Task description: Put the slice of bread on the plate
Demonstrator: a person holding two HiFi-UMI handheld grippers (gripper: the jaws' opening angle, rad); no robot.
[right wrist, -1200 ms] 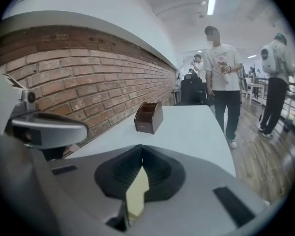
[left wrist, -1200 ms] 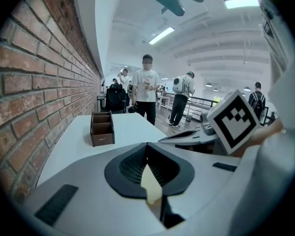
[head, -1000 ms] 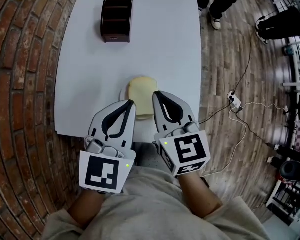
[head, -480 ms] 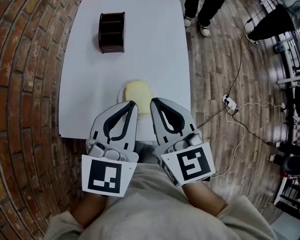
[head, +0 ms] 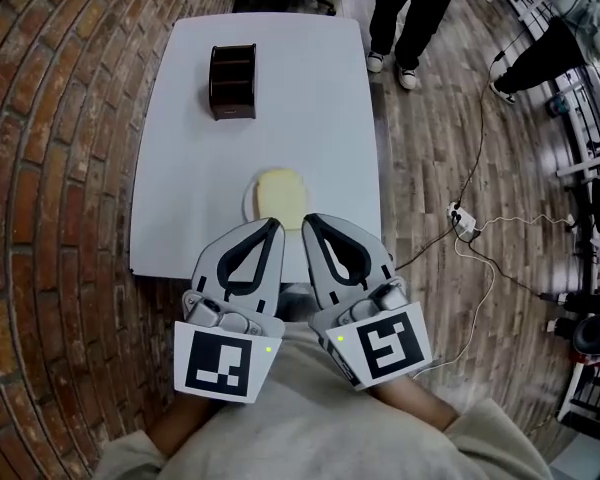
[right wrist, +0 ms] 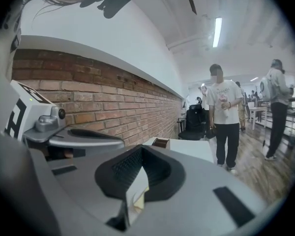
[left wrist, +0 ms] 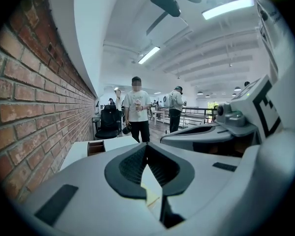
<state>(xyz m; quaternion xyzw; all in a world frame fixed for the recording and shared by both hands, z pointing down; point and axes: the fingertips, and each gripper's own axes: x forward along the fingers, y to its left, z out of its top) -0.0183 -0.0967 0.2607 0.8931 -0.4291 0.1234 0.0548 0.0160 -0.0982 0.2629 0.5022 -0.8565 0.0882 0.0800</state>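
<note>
The pale slice of bread [head: 280, 189] lies flat on a small white plate [head: 249, 202] near the front edge of the white table [head: 280, 98]. My left gripper [head: 274, 224] and right gripper [head: 308, 219] hover side by side just short of the plate, above the table's edge, both shut with nothing between the jaws. In the left gripper view the jaws [left wrist: 146, 145] meet at the tips; a sliver of bread [left wrist: 150, 201] shows below them. In the right gripper view the jaws [right wrist: 141, 149] are likewise closed over a sliver of bread [right wrist: 137, 201].
A dark brown slotted box [head: 233, 80] stands at the table's far left. A person [head: 410, 8] stands past the far right corner, and another figure [head: 550, 53] is at the right. A power strip [head: 462, 218] with cables lies on the wooden floor; brick paving lies to the left.
Both grippers have risen and drawn back from the plate toward me, staying shut. The bread stays on the plate, fully uncovered now.
</note>
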